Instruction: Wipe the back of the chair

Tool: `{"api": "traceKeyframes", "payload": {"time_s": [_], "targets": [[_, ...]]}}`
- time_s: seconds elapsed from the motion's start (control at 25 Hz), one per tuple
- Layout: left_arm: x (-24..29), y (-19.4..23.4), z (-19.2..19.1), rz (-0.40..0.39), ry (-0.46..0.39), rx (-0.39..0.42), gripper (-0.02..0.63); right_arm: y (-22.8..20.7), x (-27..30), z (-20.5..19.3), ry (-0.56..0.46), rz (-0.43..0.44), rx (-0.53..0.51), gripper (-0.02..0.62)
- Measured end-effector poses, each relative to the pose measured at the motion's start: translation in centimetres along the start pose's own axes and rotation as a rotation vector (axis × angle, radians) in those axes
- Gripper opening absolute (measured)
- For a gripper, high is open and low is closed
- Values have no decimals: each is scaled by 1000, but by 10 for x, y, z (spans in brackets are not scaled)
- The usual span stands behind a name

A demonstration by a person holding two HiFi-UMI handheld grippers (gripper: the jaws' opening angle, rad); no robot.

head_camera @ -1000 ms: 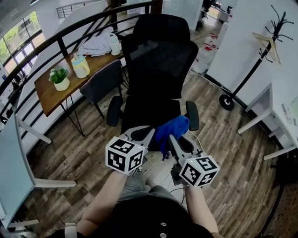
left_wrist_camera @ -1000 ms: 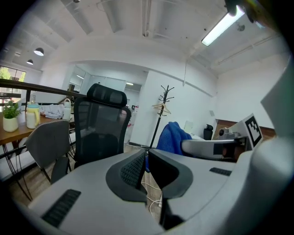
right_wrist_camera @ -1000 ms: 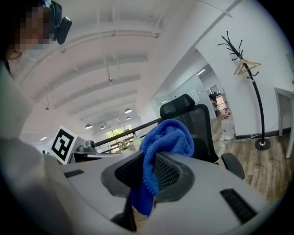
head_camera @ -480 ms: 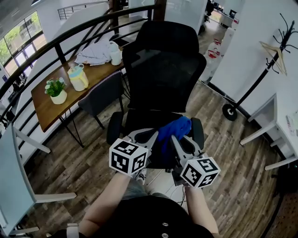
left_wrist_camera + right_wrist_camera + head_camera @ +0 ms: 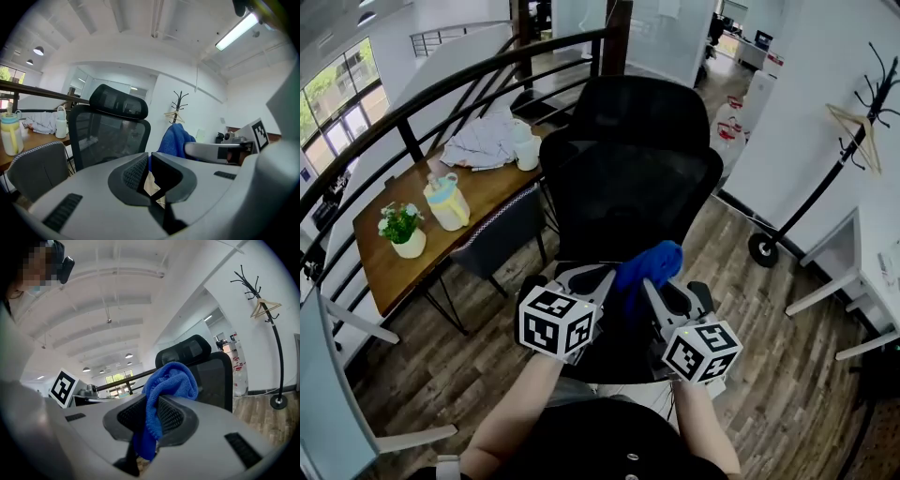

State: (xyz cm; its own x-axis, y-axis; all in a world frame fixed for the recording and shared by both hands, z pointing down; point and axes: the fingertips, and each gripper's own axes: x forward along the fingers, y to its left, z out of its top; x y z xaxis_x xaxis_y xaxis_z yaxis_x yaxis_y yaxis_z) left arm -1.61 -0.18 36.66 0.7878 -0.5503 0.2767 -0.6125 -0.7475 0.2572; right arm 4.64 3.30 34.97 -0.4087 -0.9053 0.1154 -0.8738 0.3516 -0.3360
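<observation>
- Our right claw (image 5: 149, 417) pinches the fluffy blue microfibre cloth (image 5: 171, 380); our left claw (image 5: 149, 171) is closed, empty.
- The black mesh chair back (image 5: 628, 202) stands just ahead; wiping drag could tug the cloth free.

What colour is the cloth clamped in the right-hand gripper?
Bright blue. The fluffy blue cloth shows best in the right gripper view.

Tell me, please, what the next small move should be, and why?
Probably carry the right gripper forward and up until the blue cloth meets the chair back. Its fingers are shut on the cloth, which bunches out ahead of them, and in both views it appears short of the mesh, not touching.
</observation>
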Motion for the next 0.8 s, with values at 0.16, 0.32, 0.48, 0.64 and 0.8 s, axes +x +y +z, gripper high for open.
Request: {"api": "traceKeyframes", "payload": {"time_s": [0.16,0.32,0.48,0.64,0.8], "targets": [[18,24,18,4,-13,-5,31,-13,25,13,-2,-9,-14,80],[31,40,30,-2,-21,-2,31,-22,44,21,-9,-20,-22,80],[38,48,39,-29,-27,6,31,-23,60,26,-5,-14,-39,80],[44,53,51,-70,-40,-14,31,-23,78,35,-6,8,-83,80],[44,64,64,-37,-42,14,31,-21,89,50,-14,30,-126,80]]}}
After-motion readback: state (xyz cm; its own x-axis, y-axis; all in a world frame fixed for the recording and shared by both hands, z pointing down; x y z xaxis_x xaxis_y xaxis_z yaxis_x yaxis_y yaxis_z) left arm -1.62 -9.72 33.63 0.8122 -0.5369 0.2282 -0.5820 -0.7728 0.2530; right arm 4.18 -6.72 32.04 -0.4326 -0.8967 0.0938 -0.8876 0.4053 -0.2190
